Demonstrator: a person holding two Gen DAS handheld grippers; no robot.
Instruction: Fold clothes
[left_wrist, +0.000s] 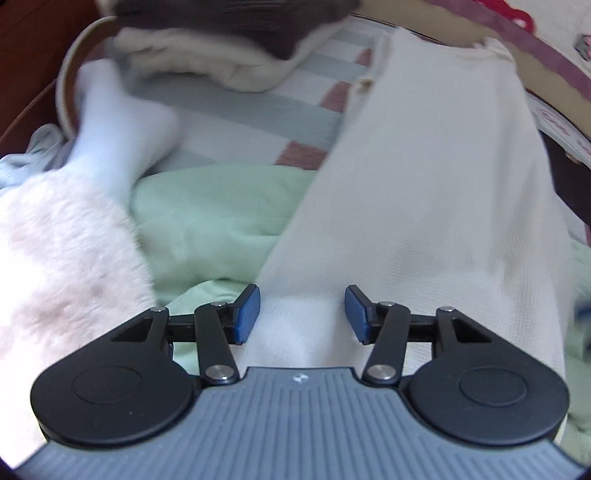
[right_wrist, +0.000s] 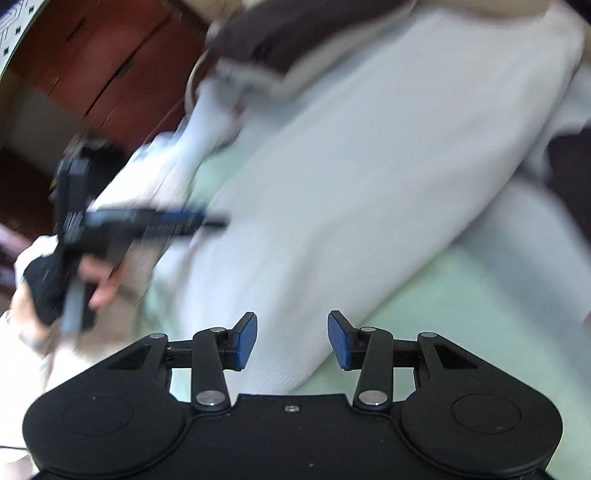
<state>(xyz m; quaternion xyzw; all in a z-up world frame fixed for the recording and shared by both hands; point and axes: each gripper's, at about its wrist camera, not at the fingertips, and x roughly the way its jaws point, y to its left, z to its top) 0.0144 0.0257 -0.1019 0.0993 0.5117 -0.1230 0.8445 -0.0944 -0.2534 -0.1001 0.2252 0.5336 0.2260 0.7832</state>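
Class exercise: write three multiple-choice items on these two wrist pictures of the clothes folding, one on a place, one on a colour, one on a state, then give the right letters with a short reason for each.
1. In the left wrist view, where does the dark brown garment lie?
A. at the top, on the cream pile
B. between the claw's pads
C. on the green sheet at the bottom

2. What colour is the sheet under the long white garment?
A. red
B. pale green
C. black

3. How does the right claw stand?
A. shut on the white garment
B. shut on nothing
C. open, nothing pinched

Answers:
1 A: it sits on the cream pile at the top.
2 B: green shows on both sides of the garment.
3 C: its blue pads stand apart above the cloth.
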